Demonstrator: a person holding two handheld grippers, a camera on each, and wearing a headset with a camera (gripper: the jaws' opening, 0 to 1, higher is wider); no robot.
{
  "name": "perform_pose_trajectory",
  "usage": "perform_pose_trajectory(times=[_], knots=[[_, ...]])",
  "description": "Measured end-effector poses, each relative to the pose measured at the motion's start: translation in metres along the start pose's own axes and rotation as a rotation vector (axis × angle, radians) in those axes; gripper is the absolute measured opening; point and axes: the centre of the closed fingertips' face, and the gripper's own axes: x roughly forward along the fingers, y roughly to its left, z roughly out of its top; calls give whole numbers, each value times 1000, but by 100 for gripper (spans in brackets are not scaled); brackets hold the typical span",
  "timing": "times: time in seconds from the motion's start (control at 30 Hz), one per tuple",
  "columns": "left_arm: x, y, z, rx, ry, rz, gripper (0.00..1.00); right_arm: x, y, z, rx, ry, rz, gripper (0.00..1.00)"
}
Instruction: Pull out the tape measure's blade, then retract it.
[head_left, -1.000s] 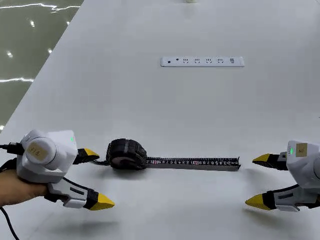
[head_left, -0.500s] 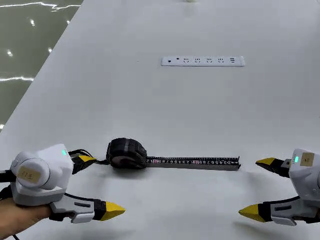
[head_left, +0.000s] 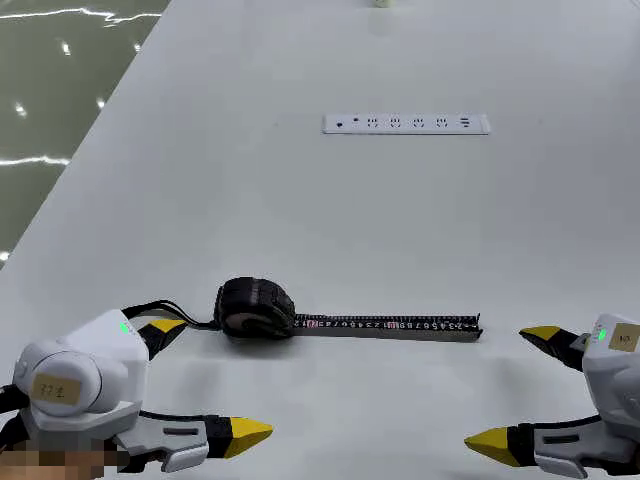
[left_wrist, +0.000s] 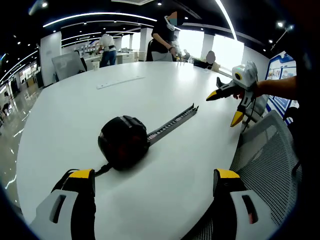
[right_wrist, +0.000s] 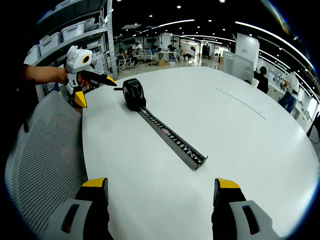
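- The tape measure (head_left: 255, 308) rests on the white table (head_left: 300, 200), in the lower-left centre of the head view. Its case is black and round.
- The blade (head_left: 390, 325) is drawn out of the case. It lies along the table toward the right of the frame, with printed numbers visible along its length.
- The end hook (head_left: 478, 325) sits at the right tip of the blade and rests on the table surface.
- A thin black strap (head_left: 165, 306) loops out from the left side of the case, toward the lower-left corner of the frame.
- The left gripper (head_left: 208, 378) is in the lower-left corner of the head view. Its jaws are spread wide, with nothing between them.
- The upper yellow tip of the left gripper lies near the strap. It is clear of the case.
- The right gripper (head_left: 512, 386) is in the lower-right corner of the head view. Its jaws are also spread wide, with nothing between them.
- The upper tip of the right gripper points toward the end hook from the right, near it but not touching.
- In the left gripper view, the case sits centre frame, just beyond the two spread jaws. The blade runs away toward the upper right.
- In the right gripper view, the hook end lies at centre frame. The blade leads away to the case at upper left.
- A white power strip (head_left: 405, 123) lies flat on the table in the upper centre of the head view, well apart from the tape measure.
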Motion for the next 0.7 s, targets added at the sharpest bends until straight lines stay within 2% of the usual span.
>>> perform_pose_trajectory(times=[0.2,0.4,0.7], knots=[[-2,-4,0,-25,-16,21,99,0,6,-2,30,-1,-23,91],[-3,-13,-1,-55,-26,27,99,-1,12,-1,62,-13,-39,94],[-6,-18,1,-100,-43,66,99,-3,19,6,130,-56,-65,98]])
